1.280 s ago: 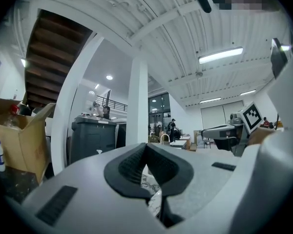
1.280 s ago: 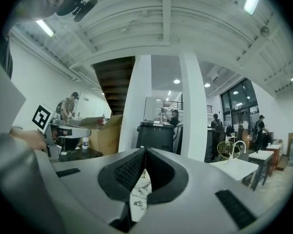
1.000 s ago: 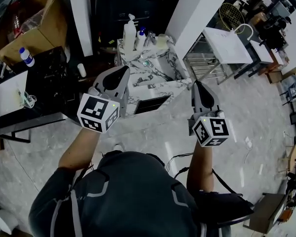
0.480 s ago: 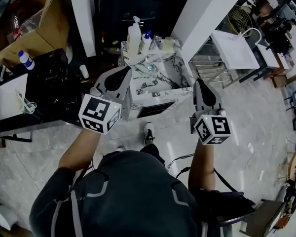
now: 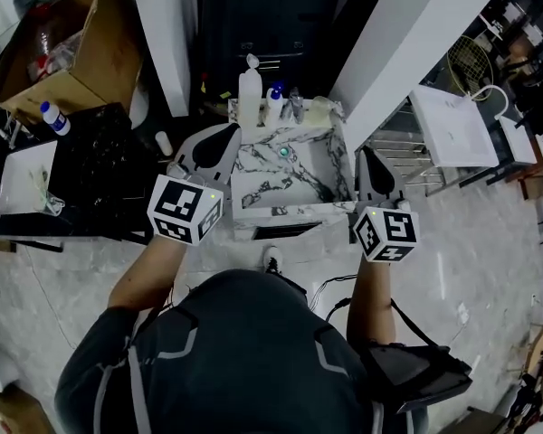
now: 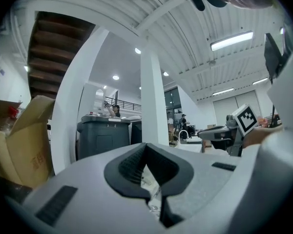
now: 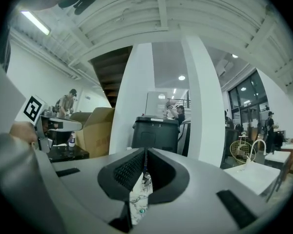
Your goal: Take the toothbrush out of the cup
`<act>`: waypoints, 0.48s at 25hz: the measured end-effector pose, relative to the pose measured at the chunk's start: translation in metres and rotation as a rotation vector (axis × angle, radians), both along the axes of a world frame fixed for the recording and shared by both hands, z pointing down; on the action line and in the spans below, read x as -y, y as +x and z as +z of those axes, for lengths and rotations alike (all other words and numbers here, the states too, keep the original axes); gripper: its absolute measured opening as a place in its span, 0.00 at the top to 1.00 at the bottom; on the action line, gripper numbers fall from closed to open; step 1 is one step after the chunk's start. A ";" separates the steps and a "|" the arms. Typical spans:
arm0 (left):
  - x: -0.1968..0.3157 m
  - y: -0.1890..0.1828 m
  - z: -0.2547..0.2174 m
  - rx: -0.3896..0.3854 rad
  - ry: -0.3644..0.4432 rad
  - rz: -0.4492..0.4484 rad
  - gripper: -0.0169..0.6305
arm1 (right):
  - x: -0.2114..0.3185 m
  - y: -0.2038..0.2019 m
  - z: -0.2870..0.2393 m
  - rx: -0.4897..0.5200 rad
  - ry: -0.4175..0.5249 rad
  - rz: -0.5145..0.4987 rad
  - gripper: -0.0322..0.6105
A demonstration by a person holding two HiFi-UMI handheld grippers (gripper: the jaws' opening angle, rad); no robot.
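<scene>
The left gripper (image 6: 146, 146), a grey two-jaw tool with black ribbed pads, is found pressed together at the tips. Nothing is held between the pads. The right gripper (image 7: 144, 151), of the same make, is likewise closed and empty. Both are carried level, side by side and well apart, each with a black-and-white marker cube (image 5: 183, 208) at the end nearest the person's forearm. Below the closed pads of the right gripper, a strip of veined marble with a small green drain (image 7: 140, 211) is seen.

In the head view, a white marble washbasin with dark veining (image 5: 253, 165) is noted between and beyond the two grippers. Along its back edge are ranged a tall white pump bottle (image 5: 249, 87), a small blue-capped bottle (image 5: 273, 98), a metal tap (image 5: 294, 107) and, at the right end, a pale cup (image 5: 320, 107). The toothbrush cannot be made out at this size. The cup is untouched and stands clear of both grippers.

Further out, an open brown cardboard box (image 5: 63, 52) and a black table (image 5: 90, 161) are recorded to the left. A white square pillar (image 5: 176, 34) stands behind, and a second plain white basin (image 5: 452, 129) lies to the right.
</scene>
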State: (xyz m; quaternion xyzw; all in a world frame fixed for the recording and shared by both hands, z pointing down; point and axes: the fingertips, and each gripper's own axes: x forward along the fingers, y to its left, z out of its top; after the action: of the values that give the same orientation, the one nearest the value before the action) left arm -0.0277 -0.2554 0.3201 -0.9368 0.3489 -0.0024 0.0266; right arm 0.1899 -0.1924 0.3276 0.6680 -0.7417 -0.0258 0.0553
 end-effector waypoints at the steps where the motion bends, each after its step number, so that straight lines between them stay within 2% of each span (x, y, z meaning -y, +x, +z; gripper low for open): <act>1: 0.006 0.007 0.003 0.009 -0.003 -0.010 0.96 | 0.008 0.007 0.002 0.002 -0.002 -0.009 0.90; 12: 0.058 0.079 0.025 0.033 -0.080 -0.033 0.96 | 0.085 0.071 0.026 0.012 -0.027 -0.124 0.89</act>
State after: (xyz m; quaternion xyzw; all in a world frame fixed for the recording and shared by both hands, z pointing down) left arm 0.0516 -0.3134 0.3447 -0.9311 0.3633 -0.0321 -0.0050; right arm 0.2607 -0.2774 0.3536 0.6202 -0.7822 -0.0152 0.0580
